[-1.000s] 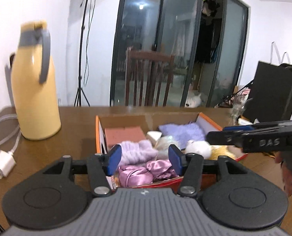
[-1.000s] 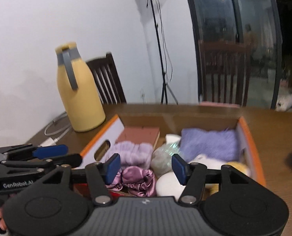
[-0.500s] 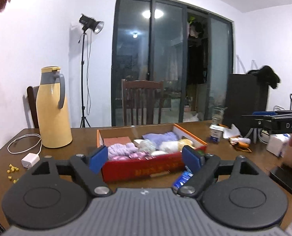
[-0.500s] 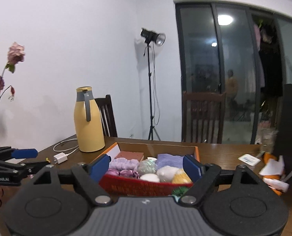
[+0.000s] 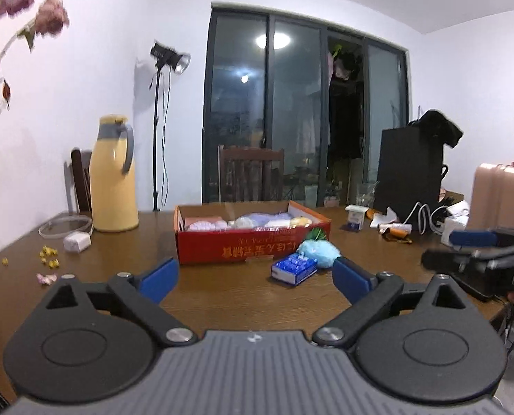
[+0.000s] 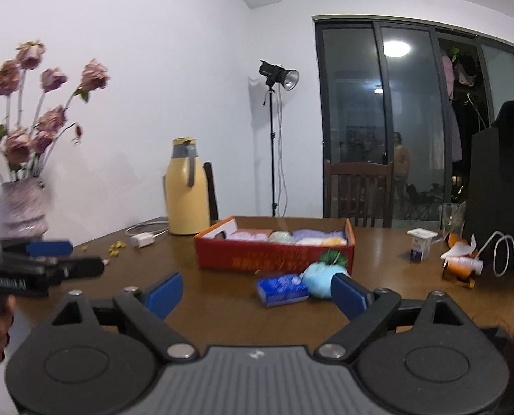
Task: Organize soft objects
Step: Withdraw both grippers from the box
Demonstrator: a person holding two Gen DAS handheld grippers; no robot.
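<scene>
Near the table's (image 5: 222,297) front edge, left gripper (image 5: 255,275) and right gripper (image 6: 257,294) just opened wide, holding nothing; most soft items packed in red box (image 5: 250,247); blue plush ball (image 5: 317,252) against its front wall, unboxed.

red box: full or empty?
Roughly full: red box shows pastel soft items packed across it, up to its rim.

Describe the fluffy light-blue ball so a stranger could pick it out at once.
Find the red cardboard box in the middle of the wooden table. The light-blue ball lies outside it, beside a flat blue packet. It alone is round, fuzzy, green-tufted.
</scene>
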